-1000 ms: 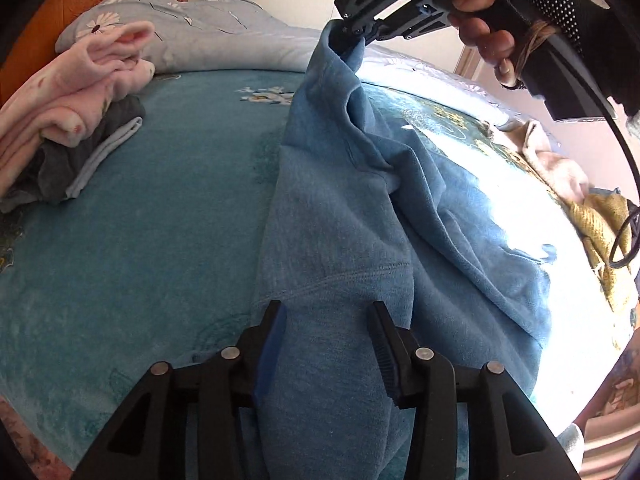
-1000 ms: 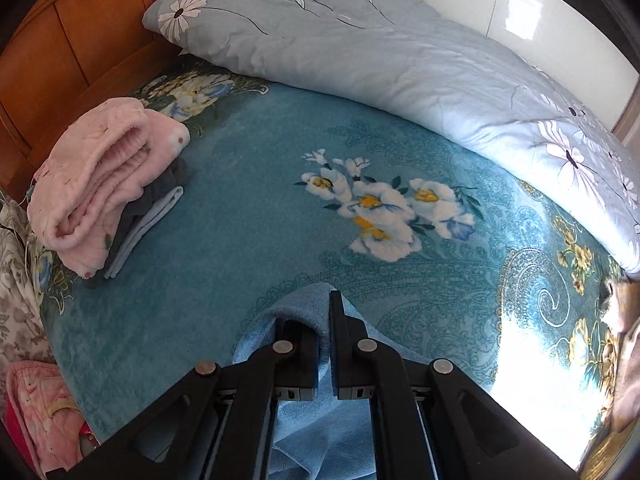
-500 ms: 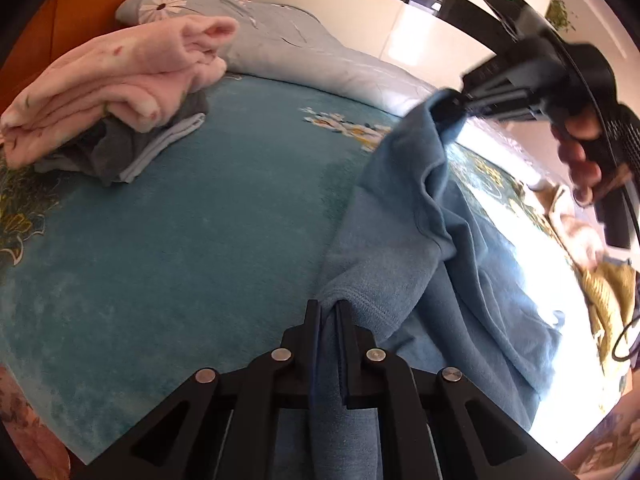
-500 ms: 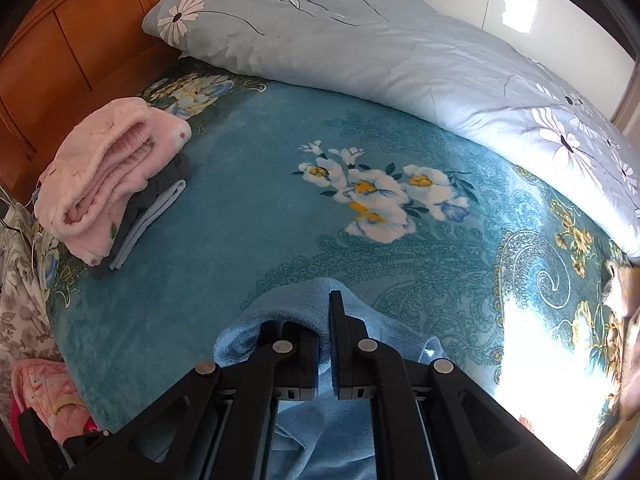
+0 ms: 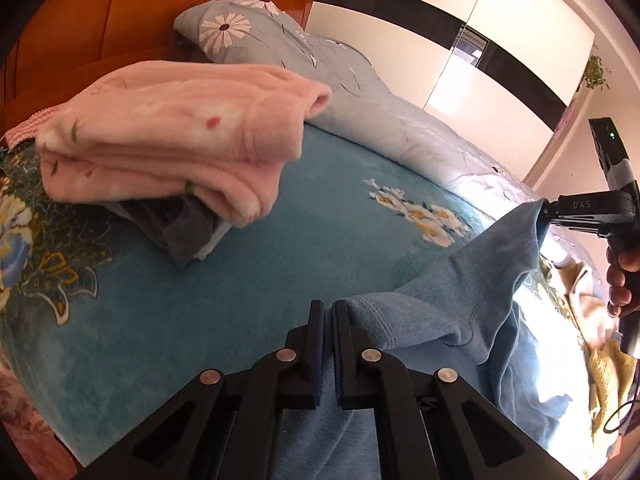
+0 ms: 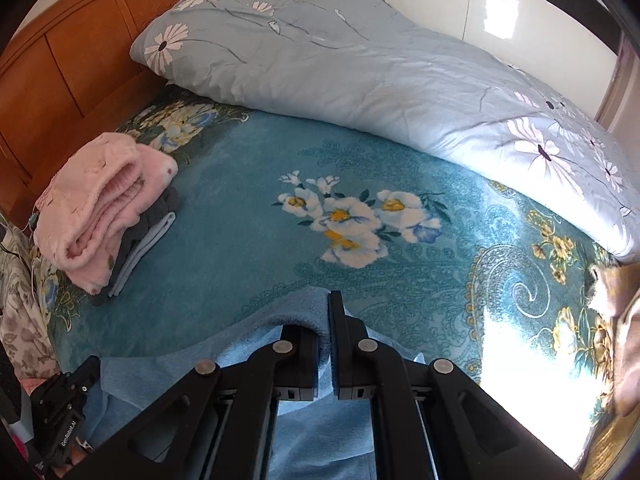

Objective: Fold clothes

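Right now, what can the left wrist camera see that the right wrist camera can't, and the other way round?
Only the left view shows a hand holding the right tool, plus a wall plant. Only the right view shows the whole floral duvet. Both show the blue sweatshirt pinched in shut tools and the folded pink garment on the teal bedspread.

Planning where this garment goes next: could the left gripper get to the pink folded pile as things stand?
Probably not yet: the left gripper is shut on the blue sweatshirt. The blanket toward the pink pile lies bare.
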`<move>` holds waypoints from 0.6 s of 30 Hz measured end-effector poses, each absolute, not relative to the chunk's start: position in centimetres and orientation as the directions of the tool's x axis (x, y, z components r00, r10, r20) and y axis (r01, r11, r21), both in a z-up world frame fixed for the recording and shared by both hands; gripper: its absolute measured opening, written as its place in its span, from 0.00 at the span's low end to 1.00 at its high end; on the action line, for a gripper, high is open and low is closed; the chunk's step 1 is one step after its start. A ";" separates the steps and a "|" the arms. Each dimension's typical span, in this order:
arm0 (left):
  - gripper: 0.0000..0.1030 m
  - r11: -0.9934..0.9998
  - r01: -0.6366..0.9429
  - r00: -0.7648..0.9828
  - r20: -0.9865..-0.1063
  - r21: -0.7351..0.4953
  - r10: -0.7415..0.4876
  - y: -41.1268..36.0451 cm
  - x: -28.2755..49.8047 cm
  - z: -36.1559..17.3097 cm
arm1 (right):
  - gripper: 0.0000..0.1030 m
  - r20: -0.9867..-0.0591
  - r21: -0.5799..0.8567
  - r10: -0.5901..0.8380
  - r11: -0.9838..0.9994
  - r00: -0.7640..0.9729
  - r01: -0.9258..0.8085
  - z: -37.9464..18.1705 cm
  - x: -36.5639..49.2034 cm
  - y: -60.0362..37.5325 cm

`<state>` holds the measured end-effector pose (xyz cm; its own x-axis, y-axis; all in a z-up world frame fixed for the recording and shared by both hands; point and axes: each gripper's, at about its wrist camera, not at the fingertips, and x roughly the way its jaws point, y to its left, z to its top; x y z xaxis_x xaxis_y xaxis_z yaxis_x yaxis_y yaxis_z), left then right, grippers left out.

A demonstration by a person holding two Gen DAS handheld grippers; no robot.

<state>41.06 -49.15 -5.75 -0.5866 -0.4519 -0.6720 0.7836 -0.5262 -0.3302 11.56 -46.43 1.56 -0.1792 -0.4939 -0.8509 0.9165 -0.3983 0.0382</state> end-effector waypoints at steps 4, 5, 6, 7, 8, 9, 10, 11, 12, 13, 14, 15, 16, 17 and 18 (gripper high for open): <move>0.04 -0.552 0.784 -0.582 -0.646 -0.284 -0.495 -52.1 38.8 -4.4 | 0.04 -0.828 0.052 -0.521 -0.439 -0.207 0.897 3.5 9.2 -46.8; 0.04 -0.552 0.786 -0.580 -0.643 -0.279 -0.501 -52.9 38.2 -4.2 | 0.04 -0.825 0.049 -0.523 -0.444 -0.214 0.895 3.9 8.7 -47.0; 0.04 -0.551 0.788 -0.578 -0.639 -0.274 -0.508 -53.6 37.7 -4.0 | 0.04 -0.819 0.047 -0.529 -0.450 -0.223 0.892 4.2 8.1 -47.3; 0.04 -0.551 0.790 -0.575 -0.636 -0.269 -0.514 -54.4 37.1 -3.8 | 0.04 -0.813 0.045 -0.534 -0.456 -0.233 0.889 4.5 7.6 -47.5; 0.04 -0.550 0.793 -0.572 -0.633 -0.264 -0.521 -55.1 36.5 -3.5 | 0.04 -0.806 0.044 -0.540 -0.462 -0.242 0.886 4.9 7.1 -47.8; 0.04 -0.550 0.796 -0.565 -0.637 -0.253 -0.524 -55.9 35.8 -3.5 | 0.04 -0.801 0.052 -0.547 -0.469 -0.244 0.881 5.1 6.4 -48.0; 0.04 -0.548 0.796 -0.566 -0.637 -0.256 -0.524 -56.7 35.1 -3.6 | 0.04 -0.799 0.061 -0.550 -0.478 -0.245 0.876 5.0 5.7 -48.4; 0.04 -0.555 0.789 -0.572 -0.642 -0.263 -0.510 -57.4 34.4 -3.8 | 0.04 -0.799 0.067 -0.547 -0.493 -0.249 0.868 4.7 5.0 -48.6; 0.04 -0.556 0.788 -0.570 -0.656 -0.265 -0.494 -58.0 33.7 -4.2 | 0.04 -0.806 0.076 -0.537 -0.511 -0.249 0.856 3.9 4.2 -48.9; 0.04 -0.555 0.789 -0.563 -0.674 -0.264 -0.479 -58.3 33.3 -4.6 | 0.04 -0.821 0.087 -0.519 -0.526 -0.238 0.846 2.9 3.5 -49.3; 0.04 -0.556 0.791 -0.552 -0.688 -0.255 -0.470 -58.5 32.7 -5.1 | 0.04 -0.836 0.096 -0.501 -0.538 -0.226 0.838 1.7 2.9 -49.6; 0.04 -0.557 0.793 -0.542 -0.702 -0.246 -0.462 -58.7 32.2 -5.6 | 0.04 -0.849 0.102 -0.485 -0.539 -0.209 0.836 0.4 2.6 -49.8; 0.04 -0.561 0.793 -0.535 -0.713 -0.238 -0.454 -58.6 31.8 -6.2 | 0.04 -0.861 0.109 -0.470 -0.541 -0.192 0.834 -1.0 2.3 -50.1; 0.05 -0.564 0.793 -0.527 -0.723 -0.230 -0.446 -58.6 31.4 -6.8 | 0.04 -0.871 0.118 -0.459 -0.537 -0.172 0.835 -2.2 2.2 -50.2; 0.06 -0.567 0.793 -0.519 -0.733 -0.222 -0.438 -58.5 31.1 -7.3 | 0.04 -0.878 0.120 -0.451 -0.536 -0.163 0.835 -3.3 2.3 -50.3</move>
